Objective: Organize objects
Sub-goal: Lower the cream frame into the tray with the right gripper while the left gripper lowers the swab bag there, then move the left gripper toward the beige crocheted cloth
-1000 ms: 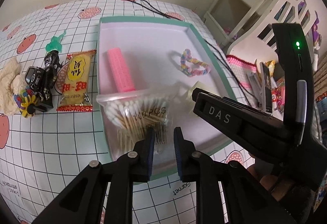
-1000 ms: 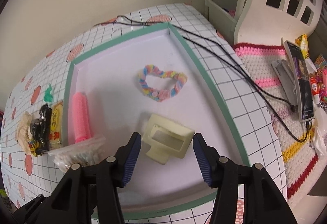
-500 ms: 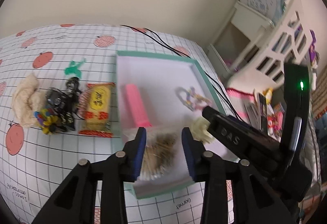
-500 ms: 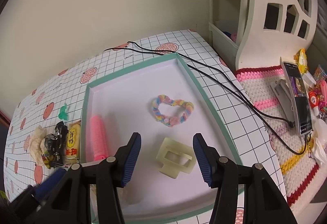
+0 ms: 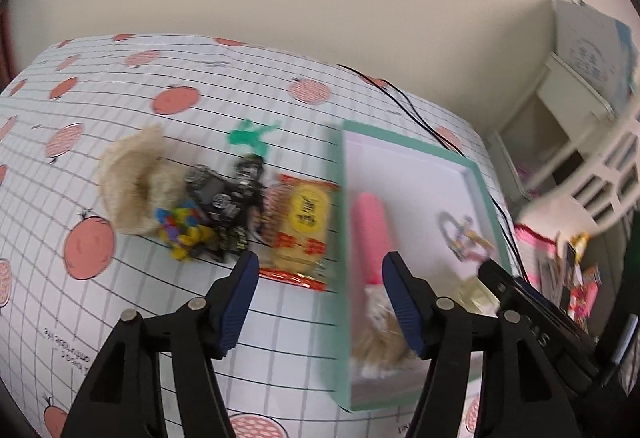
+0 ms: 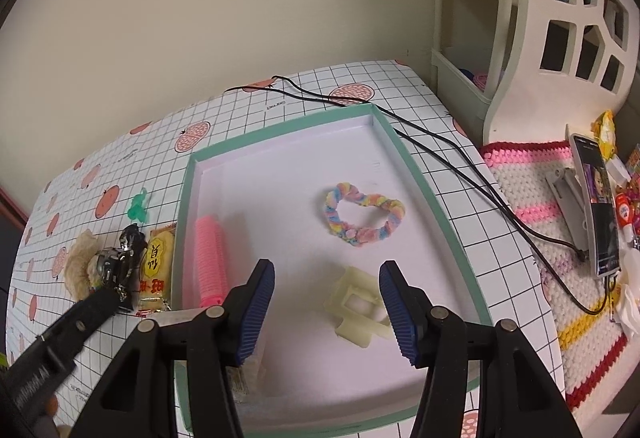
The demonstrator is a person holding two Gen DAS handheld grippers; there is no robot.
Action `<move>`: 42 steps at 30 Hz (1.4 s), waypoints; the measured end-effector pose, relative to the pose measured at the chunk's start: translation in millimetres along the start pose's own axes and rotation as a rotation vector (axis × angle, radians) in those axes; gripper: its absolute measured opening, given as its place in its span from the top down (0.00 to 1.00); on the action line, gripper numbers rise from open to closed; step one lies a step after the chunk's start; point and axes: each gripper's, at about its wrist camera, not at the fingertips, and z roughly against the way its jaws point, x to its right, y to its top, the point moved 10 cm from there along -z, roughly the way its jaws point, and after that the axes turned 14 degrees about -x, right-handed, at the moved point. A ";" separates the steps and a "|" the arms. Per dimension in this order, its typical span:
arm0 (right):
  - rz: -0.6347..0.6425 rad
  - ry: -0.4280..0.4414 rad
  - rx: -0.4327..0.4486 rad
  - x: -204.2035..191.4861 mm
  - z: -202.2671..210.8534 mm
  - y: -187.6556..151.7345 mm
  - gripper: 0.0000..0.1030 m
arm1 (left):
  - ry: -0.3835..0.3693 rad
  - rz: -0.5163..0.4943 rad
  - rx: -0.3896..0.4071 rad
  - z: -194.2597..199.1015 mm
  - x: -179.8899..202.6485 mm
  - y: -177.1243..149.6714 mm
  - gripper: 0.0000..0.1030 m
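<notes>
Left wrist view first: the left gripper point(image 5: 316, 280) hangs above the bench point(image 5: 120, 318), fingers point(image 5: 240, 298) spread wide and holding nothing. Between them sit the near end of the yellow snack packet point(image 5: 302, 230) and the teal edge of the tray point(image 5: 338, 238). The packet lies on the checked cloth just outside the tray's left wall. Left of it, a black toy point(image 5: 224, 198), a multicoloured hair tie point(image 5: 180, 230) and a beige fluffy scrunchie point(image 5: 132, 178) crowd together, touching. A green clip point(image 5: 250, 134) lies behind them. Inside the tray, blurred, a pink roller point(image 5: 372, 234) lies along the left wall, with a bag of cotton swabs point(image 5: 376, 334) at its near end.

Over to the right wrist view: the right gripper point(image 6: 326, 308) is wide open too and empty, poised over the tray's near half. A cream claw clip point(image 6: 358, 306) lies just between the fingertips on the tray floor. Beyond it rests a pastel heart-shaped hair tie point(image 6: 362, 214), well apart from the roller. A black cable point(image 6: 440, 154) trails past the tray's right rim.
</notes>
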 end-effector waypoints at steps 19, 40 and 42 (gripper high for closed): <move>0.049 0.023 0.019 -12.2 0.1 -0.4 0.22 | 0.094 0.087 0.074 4.4 -36.9 10.1 0.11; 0.086 0.041 0.015 -25.3 -1.8 -4.5 0.00 | 0.098 0.141 0.082 4.7 -49.7 11.7 0.00; 0.100 0.050 0.013 -31.0 -0.6 -5.6 0.00 | 0.093 0.144 0.085 6.4 -51.7 13.0 0.00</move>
